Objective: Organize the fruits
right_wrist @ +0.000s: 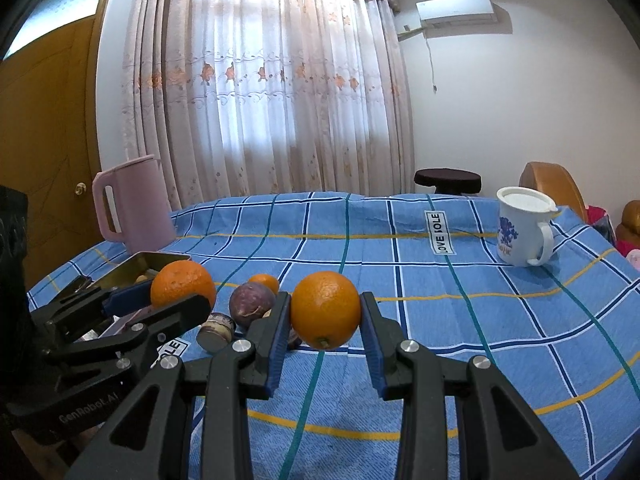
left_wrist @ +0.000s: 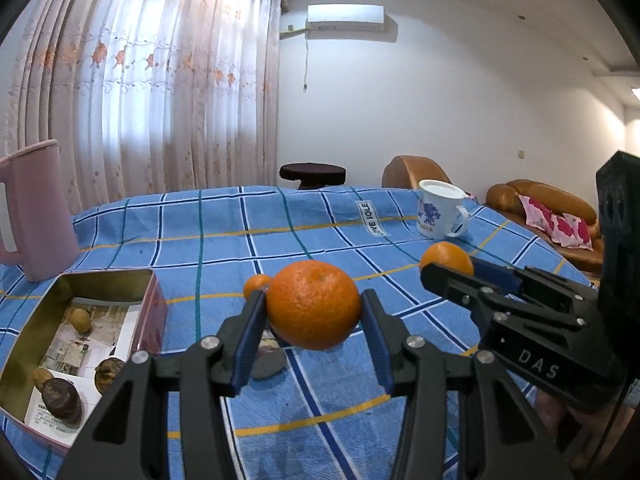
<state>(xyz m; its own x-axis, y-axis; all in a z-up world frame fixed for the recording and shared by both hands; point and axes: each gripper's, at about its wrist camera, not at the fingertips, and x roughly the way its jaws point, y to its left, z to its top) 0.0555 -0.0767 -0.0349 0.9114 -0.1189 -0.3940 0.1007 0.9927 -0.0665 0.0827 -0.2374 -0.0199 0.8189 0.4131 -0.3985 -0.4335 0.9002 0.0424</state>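
The tin box, already holding a few fruits, sat on the checked cloth low and to the left of my left gripper, which was clamped on 1 orange lifted clear of the table. My right gripper, clamped on a 2nd orange, hung just beside it on the far side from the box. I judged the left hand nearer, so its orange should go in first.
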